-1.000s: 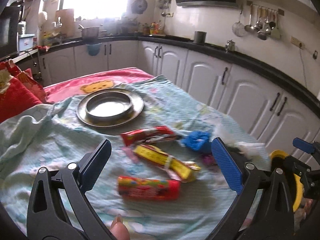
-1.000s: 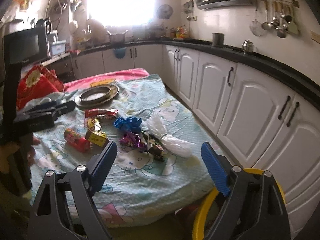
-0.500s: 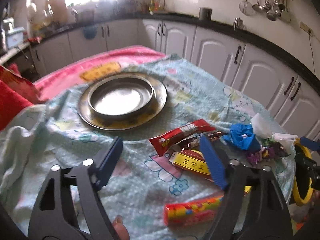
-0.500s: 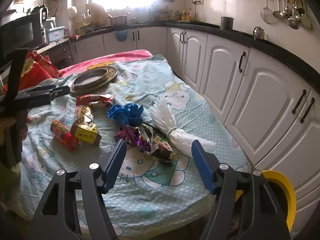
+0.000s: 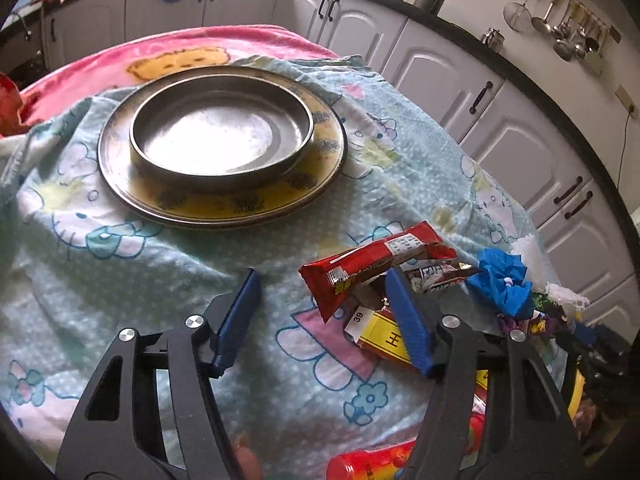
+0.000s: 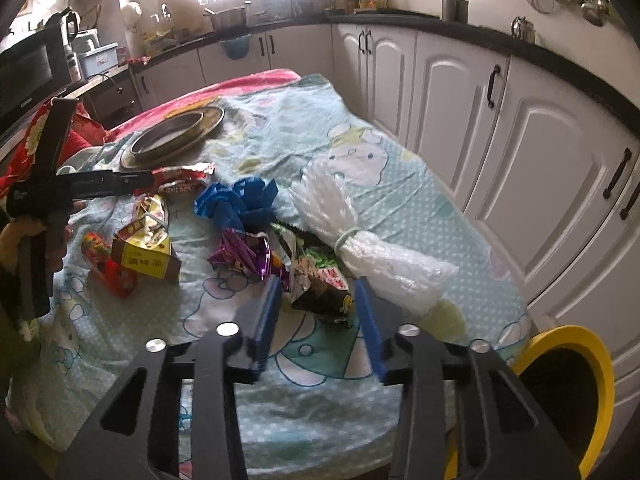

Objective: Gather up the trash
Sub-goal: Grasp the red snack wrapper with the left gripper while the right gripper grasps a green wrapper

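We reach for trash: right gripper (image 6: 316,300) has just been closing, straddling green wrapper (image 6: 324,280), pads not yet pinching. Left gripper (image 5: 324,296) has been narrowing too, still spread, empty, near red wrapper (image 5: 372,258). Next: squeeze, lift toward yellow bin (image 6: 576,344).

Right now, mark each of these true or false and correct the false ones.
1. A metal bowl sits on a wide plate. True.
2. The right gripper has a crumpled dark wrapper between its fingers. True; whether the pads press on it cannot be told.
3. The left gripper clamps the blue ribbon bow. False; the bow lies apart from it, and only cloth shows between its fingers.
4. The yellow-rimmed bin stands on the table. False; it stands below the table's edge.
5. The bowl holds wrappers. False; it looks empty.
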The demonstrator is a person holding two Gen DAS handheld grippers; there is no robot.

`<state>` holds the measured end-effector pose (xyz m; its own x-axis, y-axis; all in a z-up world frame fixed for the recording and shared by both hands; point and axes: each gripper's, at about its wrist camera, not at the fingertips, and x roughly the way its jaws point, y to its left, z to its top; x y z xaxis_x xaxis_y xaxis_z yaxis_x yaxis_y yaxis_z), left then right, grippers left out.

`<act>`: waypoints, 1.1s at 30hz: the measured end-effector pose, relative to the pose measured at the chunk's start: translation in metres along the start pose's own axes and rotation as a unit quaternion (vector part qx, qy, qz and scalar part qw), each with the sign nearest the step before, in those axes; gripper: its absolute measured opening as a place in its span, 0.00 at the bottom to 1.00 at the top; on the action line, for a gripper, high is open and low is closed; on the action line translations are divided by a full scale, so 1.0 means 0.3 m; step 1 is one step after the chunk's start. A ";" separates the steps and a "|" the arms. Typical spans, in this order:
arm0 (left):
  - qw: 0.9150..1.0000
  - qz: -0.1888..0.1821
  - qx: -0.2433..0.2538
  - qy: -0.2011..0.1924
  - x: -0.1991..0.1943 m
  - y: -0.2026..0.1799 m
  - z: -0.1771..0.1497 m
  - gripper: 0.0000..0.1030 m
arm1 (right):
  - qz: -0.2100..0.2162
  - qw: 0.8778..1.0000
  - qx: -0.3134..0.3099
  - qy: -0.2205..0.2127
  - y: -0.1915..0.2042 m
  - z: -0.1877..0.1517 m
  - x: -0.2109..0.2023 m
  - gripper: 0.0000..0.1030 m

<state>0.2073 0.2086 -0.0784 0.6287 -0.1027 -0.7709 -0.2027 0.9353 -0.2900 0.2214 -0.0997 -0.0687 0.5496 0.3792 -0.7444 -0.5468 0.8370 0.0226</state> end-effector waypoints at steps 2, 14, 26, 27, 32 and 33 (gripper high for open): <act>1.000 -0.006 -0.005 0.000 0.006 0.003 0.009 0.54 | 0.008 1.000 0.002 0.009 -0.001 -0.007 0.012 0.24; 0.998 -0.045 -0.042 0.007 0.015 0.027 0.004 0.16 | 0.012 1.000 -0.004 0.012 0.013 -0.016 0.008 0.21; 0.999 -0.026 -0.017 -0.034 -0.072 -0.012 -0.007 0.04 | 0.029 1.000 -0.008 0.003 0.031 -0.017 -0.035 0.11; 0.999 -0.023 -0.017 -0.044 -0.093 -0.015 -0.008 0.04 | 0.030 1.000 -0.008 0.001 0.032 -0.018 -0.045 0.11; 0.997 -0.019 -0.008 -0.081 -0.188 -0.046 -0.021 0.04 | 0.037 0.999 -0.012 -0.007 0.037 -0.021 -0.089 0.11; 0.996 -0.019 -0.007 -0.088 -0.210 -0.056 -0.027 0.04 | 0.039 0.999 -0.012 -0.010 0.037 -0.022 -0.101 0.11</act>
<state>0.1651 0.1968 -0.0295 0.7578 -0.0753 -0.6482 -0.1867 0.9267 -0.3260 0.1947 -0.1045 -0.0502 0.5176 0.4502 -0.7276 -0.6026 0.7955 0.0635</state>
